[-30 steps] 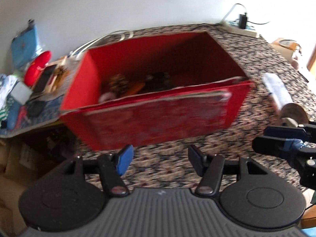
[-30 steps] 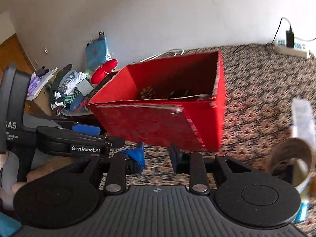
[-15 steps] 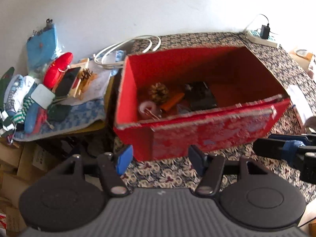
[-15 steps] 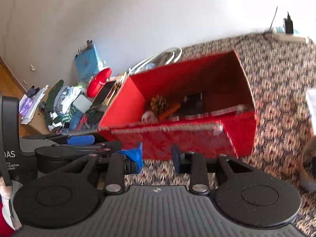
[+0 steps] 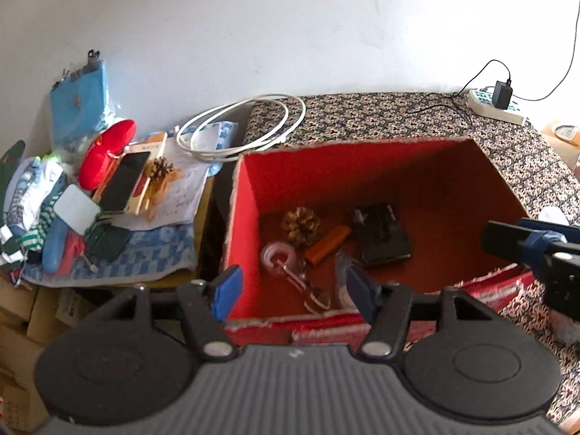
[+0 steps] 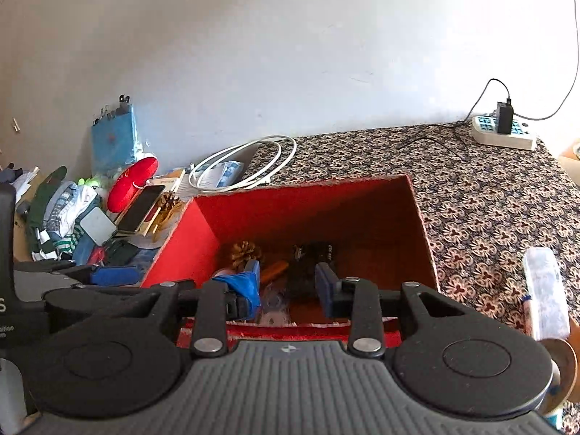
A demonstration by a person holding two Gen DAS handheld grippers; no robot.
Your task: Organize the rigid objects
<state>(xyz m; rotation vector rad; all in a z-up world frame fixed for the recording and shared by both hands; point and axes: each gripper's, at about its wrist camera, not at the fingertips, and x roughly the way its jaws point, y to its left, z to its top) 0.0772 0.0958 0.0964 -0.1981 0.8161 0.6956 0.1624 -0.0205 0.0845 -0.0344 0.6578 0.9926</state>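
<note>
- Left gripper [image 5: 291, 290] hangs at the bottom centre of its view, jaws wide with nothing between them, above the near rim of the red box [image 5: 250, 203].
- Right gripper [image 6: 286, 290] is likewise spread and empty, low in its frame over the same box [image 6: 188, 239].
- Inside the box lie a pine cone [image 5: 301, 225], an orange lighter [image 5: 327, 244], a black case [image 5: 382, 233] and a pink tape roll [image 5: 277, 256].
- On the patterned counter [image 6: 482, 203], at the right edge, a clear plastic tube [image 6: 545, 290] lies beside the box.
- A white power strip [image 6: 504, 134] sits at the upper right.
</note>
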